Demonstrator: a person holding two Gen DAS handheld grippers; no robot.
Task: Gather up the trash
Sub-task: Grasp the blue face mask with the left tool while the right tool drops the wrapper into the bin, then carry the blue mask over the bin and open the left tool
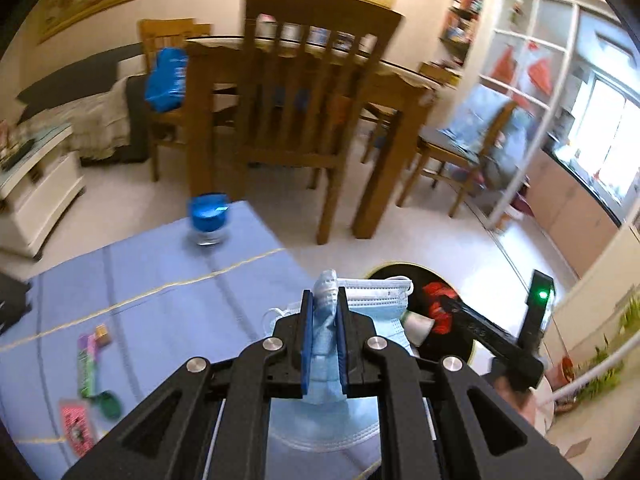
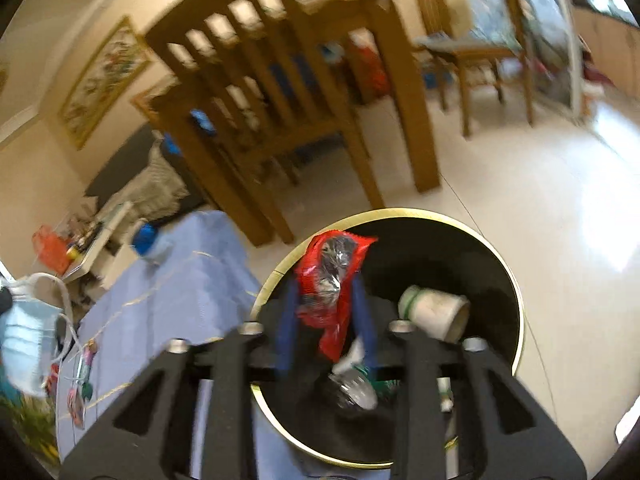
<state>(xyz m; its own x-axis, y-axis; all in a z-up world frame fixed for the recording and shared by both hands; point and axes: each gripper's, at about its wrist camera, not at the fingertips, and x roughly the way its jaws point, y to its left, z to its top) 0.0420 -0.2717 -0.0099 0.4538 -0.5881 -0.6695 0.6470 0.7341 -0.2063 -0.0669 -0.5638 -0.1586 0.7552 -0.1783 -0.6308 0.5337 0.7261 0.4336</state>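
My left gripper (image 1: 325,298) is shut on a light blue face mask (image 1: 326,332) and holds it above the blue tablecloth (image 1: 160,280) near the table's right edge; the mask also shows at the left of the right wrist view (image 2: 24,344). My right gripper (image 2: 326,292) holds a red foil wrapper (image 2: 332,276) over the black bin with a gold rim (image 2: 516,292). The blue pads (image 2: 362,308) stand apart with the wrapper between them. A white paper cup (image 2: 436,312) and other trash lie in the bin. The bin (image 1: 404,270) and the right gripper (image 1: 444,306) show in the left wrist view.
On the cloth lie small wrappers (image 1: 88,360) and a pink packet (image 1: 76,428). A jar with a blue lid (image 1: 208,216) stands at the table's far edge. Wooden chairs (image 1: 304,92) and a dining table (image 1: 392,76) stand beyond. A white cabinet (image 1: 36,192) is at left.
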